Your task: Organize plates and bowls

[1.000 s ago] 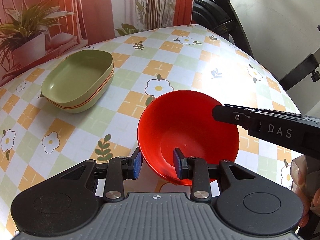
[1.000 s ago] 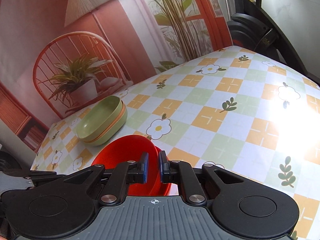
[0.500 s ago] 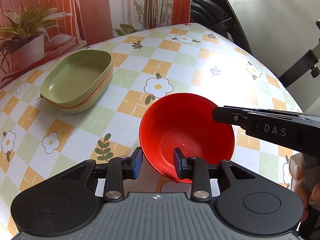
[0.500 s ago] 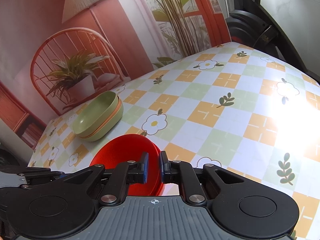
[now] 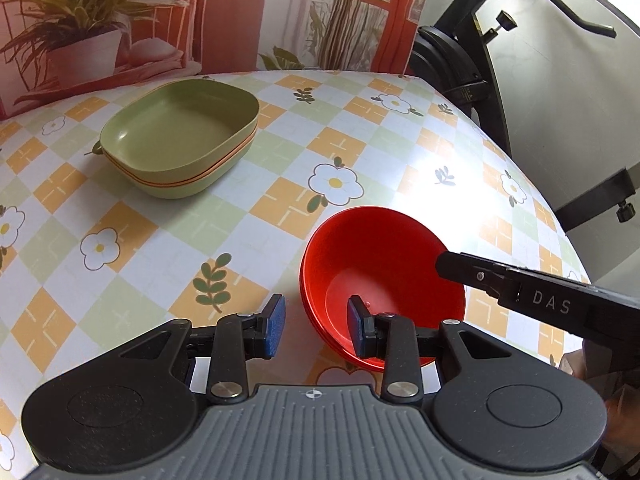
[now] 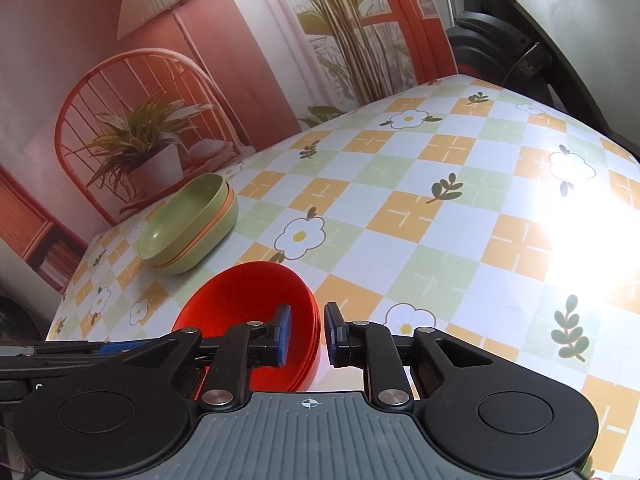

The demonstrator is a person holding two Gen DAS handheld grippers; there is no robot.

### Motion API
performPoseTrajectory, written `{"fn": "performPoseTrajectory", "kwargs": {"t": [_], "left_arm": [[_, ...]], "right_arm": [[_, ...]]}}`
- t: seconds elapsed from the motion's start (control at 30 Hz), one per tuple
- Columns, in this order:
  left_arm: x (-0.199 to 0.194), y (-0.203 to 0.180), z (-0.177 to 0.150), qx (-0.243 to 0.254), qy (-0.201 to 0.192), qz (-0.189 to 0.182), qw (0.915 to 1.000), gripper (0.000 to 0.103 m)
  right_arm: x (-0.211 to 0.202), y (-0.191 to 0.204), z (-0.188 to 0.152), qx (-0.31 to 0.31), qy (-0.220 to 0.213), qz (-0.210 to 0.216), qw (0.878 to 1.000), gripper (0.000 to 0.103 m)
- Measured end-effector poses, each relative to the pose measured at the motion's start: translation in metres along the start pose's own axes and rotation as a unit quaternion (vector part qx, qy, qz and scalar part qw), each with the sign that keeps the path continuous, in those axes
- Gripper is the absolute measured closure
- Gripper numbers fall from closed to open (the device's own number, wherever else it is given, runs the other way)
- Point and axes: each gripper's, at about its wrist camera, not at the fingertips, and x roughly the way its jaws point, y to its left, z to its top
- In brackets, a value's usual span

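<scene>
My left tongs (image 5: 314, 330) gape wide astride the near rim of the stacked round red plastic bowls (image 5: 382, 276). My right tongs (image 6: 306, 334) stand narrowly parted astride the far rim, gripping nothing. I judge both are placed to steady the nested stack; the oval green plastic dishes (image 5: 180, 138) lie well ahead to the left.

- The right gripper (image 6: 306, 334) has been opened; its fingers (image 6: 282, 334) now straddle the rim of the red bowls (image 6: 256, 292) with gaps.
- The red bowls have been set lower, onto the surface (image 6: 440, 216).
</scene>
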Motion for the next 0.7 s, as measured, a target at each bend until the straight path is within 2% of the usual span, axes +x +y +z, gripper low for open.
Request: {"fn": "performPoseTrajectory", "kwargs": {"t": [0.3, 0.5, 0.7], "left_arm": [[0.017, 0.012, -0.006, -0.058, 0.008, -0.025, 0.9980, 0.067], [0.024, 0.015, -0.011, -0.075, 0.007, -0.050, 0.9959, 0.069], [0.024, 0.012, -0.015, -0.071, 0.000, -0.062, 0.9956, 0.069]], "right_arm": [[0.010, 0.002, -0.008, 0.000, 0.020, 0.005, 1.000, 0.085], [0.013, 0.002, -0.010, -0.001, 0.027, 0.007, 1.000, 0.085], [0.013, 0.003, -0.010, -0.009, 0.028, 0.007, 1.000, 0.086]]}}
